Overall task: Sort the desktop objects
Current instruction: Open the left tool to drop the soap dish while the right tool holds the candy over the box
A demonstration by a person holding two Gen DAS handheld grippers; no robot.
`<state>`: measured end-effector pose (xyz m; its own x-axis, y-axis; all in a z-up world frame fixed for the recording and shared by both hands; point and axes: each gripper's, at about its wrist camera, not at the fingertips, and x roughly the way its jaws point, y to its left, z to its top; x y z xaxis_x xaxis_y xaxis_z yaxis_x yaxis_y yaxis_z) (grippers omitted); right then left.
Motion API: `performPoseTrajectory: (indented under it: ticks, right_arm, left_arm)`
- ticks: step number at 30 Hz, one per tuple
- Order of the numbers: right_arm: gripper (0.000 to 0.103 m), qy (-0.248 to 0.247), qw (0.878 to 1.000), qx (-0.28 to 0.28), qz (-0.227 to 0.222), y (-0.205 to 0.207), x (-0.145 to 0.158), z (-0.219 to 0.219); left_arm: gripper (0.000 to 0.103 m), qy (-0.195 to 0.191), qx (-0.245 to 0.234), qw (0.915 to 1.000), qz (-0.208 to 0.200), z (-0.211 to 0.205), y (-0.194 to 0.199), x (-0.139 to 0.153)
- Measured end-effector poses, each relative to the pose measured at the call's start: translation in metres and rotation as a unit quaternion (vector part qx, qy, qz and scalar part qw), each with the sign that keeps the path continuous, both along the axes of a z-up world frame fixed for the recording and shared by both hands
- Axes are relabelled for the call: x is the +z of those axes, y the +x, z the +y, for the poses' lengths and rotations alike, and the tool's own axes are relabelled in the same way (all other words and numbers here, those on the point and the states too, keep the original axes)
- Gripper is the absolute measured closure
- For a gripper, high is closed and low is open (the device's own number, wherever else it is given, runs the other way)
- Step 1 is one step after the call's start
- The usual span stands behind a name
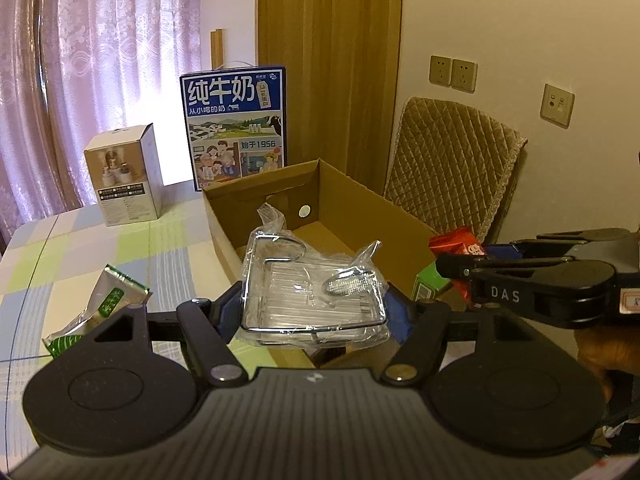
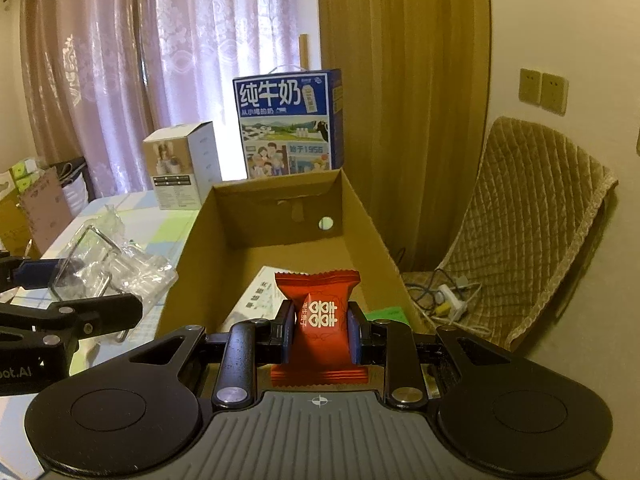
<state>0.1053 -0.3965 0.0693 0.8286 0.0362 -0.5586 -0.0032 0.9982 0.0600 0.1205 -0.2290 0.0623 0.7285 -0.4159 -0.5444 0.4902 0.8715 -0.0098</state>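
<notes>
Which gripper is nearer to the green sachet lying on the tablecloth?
Left. The left gripper, shut on a plastic-wrapped wire rack, sits right beside the green sachet. The right gripper, shut on a red candy, is over the cardboard box.

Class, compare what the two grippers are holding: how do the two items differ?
The left gripper holds a clear plastic packet with a metal wire frame inside; the right gripper holds a red candy packet, opaque and printed. The clear packet is wider and crinkled; the candy is compact. Both are clamped near the cardboard box.

Red candy wrapper (image 2: 319,316), white emblem. Brown cardboard box (image 2: 362,220); behind it blue milk carton (image 2: 289,122). Tablecloth (image 1: 100,240) pastel green-blue checks.
</notes>
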Motion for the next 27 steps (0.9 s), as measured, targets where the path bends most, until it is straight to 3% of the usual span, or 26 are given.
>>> performPoseTrajectory:
  ticks: [14,18,27]
  right_arm:
    - [0.079,-0.003,1.0,-0.003,0.006,0.048,-0.006,-0.016]
    - [0.079,-0.003,1.0,-0.002,0.009,0.057,-0.009,-0.017]
    - [0.079,-0.008,1.0,0.003,0.016,0.064,-0.016,-0.014]
  left_arm:
    - [0.037,-0.01,-0.007,0.9999,0.009,-0.02,0.041,-0.013]
    - [0.031,-0.013,-0.01,0.9998,0.008,-0.026,0.05,-0.02]
    - [0.032,-0.017,0.007,0.9998,0.007,-0.009,0.052,-0.021]
